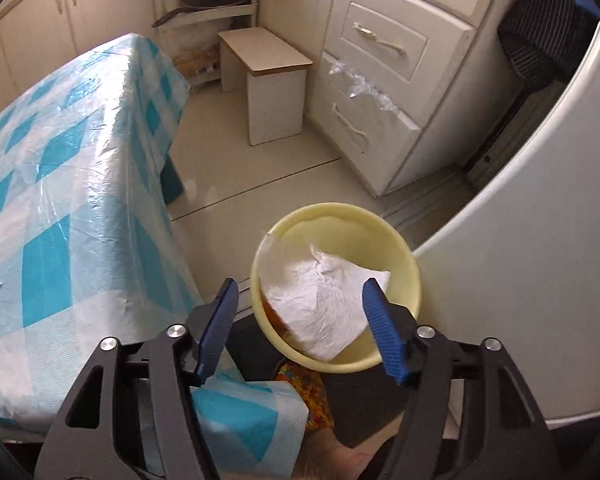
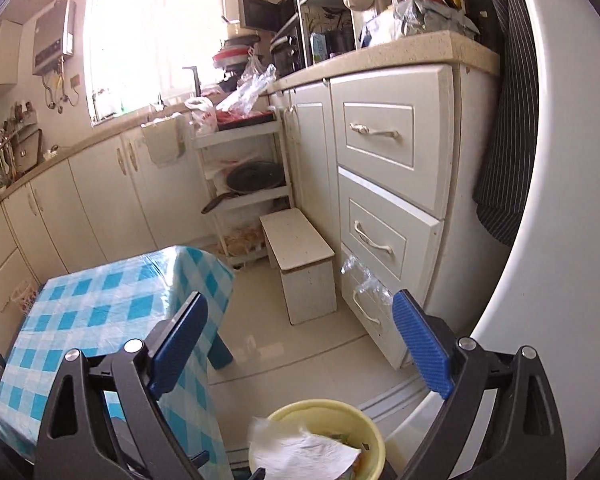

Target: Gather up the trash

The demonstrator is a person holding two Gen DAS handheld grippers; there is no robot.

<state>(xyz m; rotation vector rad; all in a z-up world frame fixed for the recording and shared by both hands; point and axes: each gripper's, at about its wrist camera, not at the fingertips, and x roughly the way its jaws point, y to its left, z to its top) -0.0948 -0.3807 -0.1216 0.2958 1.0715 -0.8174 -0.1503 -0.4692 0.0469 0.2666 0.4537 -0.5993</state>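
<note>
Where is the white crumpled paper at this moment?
The white crumpled paper lies in the yellow bin on the floor, low in both views, between the checked table and the white fridge.

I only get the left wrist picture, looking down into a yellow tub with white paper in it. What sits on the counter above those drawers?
Observer: From the right wrist view, the counter holds a white kettle-like jug and crumpled bags.
Operator: Is there a window in this room?
Observer: Yes, a bright window above the far worktop, with a white wall heater beside it.
Operator: And the other tool, is it carrying anything?
Observer: No. The right tool is open and empty, pointing over the yellow tub, where white paper lies inside.
</note>
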